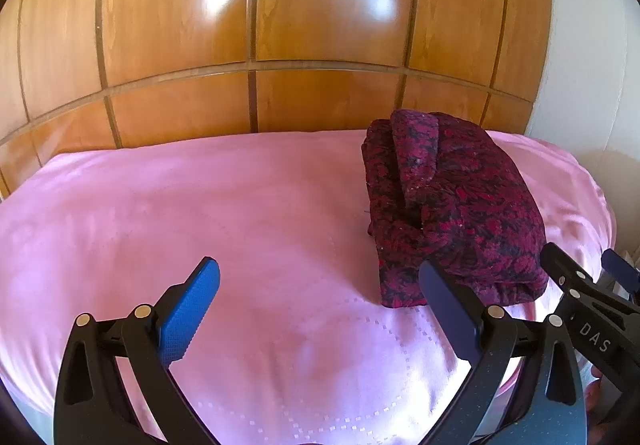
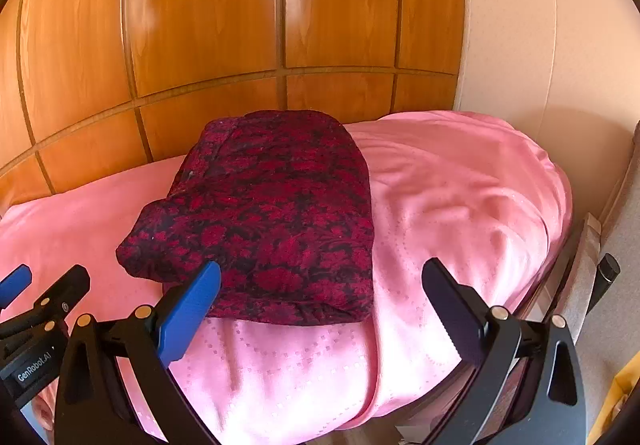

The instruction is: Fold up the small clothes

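Note:
A dark red flower-patterned garment [image 1: 452, 205] lies folded into a thick bundle on the pink bedspread [image 1: 240, 205], with a narrow folded strip on top of it. My left gripper [image 1: 318, 269] hovers over the bedspread just left of the bundle's near end, jaws wide open and nothing between them. In the right wrist view the same garment [image 2: 272, 213] fills the middle. My right gripper [image 2: 323, 267] is open in front of its near edge, the blue left pad [image 2: 188, 317] overlapping the cloth's corner without pinching it.
A glossy wooden panelled wall [image 1: 256, 25] runs right behind the bed. The bed's right edge [image 2: 560, 245] drops toward a pale wall and floor. Each gripper shows in the other's view, the right gripper [image 1: 580, 285] and the left gripper [image 2: 36, 293], close side by side.

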A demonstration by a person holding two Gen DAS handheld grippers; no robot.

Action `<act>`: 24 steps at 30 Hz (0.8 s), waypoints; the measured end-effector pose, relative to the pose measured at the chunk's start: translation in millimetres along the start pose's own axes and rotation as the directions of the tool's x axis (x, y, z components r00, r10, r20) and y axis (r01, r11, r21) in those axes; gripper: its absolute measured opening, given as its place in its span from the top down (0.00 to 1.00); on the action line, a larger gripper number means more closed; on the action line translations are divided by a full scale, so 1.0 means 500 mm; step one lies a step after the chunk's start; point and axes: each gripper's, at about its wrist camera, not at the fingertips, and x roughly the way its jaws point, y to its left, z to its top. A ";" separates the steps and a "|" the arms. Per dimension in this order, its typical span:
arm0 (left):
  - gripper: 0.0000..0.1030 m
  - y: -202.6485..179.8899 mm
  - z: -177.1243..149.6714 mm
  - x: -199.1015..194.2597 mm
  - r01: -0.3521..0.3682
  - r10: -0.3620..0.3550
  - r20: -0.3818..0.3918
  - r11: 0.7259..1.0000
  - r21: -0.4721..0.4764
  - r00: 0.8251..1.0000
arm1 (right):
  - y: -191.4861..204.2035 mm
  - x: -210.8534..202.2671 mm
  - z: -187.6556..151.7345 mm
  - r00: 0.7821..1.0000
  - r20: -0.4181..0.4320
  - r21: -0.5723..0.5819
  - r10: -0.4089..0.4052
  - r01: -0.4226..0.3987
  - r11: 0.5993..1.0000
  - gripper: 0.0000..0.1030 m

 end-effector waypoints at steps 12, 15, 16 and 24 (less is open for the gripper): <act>0.04 0.008 -0.001 0.000 -0.014 0.014 0.002 1.000 -0.002 1.000 | 0.008 -0.005 -0.001 1.000 0.004 -0.001 0.001 -0.001 1.000 0.02; 0.04 0.009 -0.001 -0.001 -0.012 0.012 0.003 1.000 -0.001 1.000 | 0.007 -0.003 0.000 1.000 0.004 0.004 0.001 -0.001 1.000 0.02; 0.04 0.011 -0.001 -0.002 -0.010 0.010 0.003 1.000 -0.001 1.000 | 0.007 -0.002 0.000 1.000 0.002 0.004 0.002 -0.002 1.000 0.02; 0.04 0.009 -0.001 -0.002 -0.015 0.015 0.003 1.000 -0.003 1.000 | 0.010 -0.005 -0.004 1.000 -0.001 -0.003 0.009 -0.009 1.000 0.02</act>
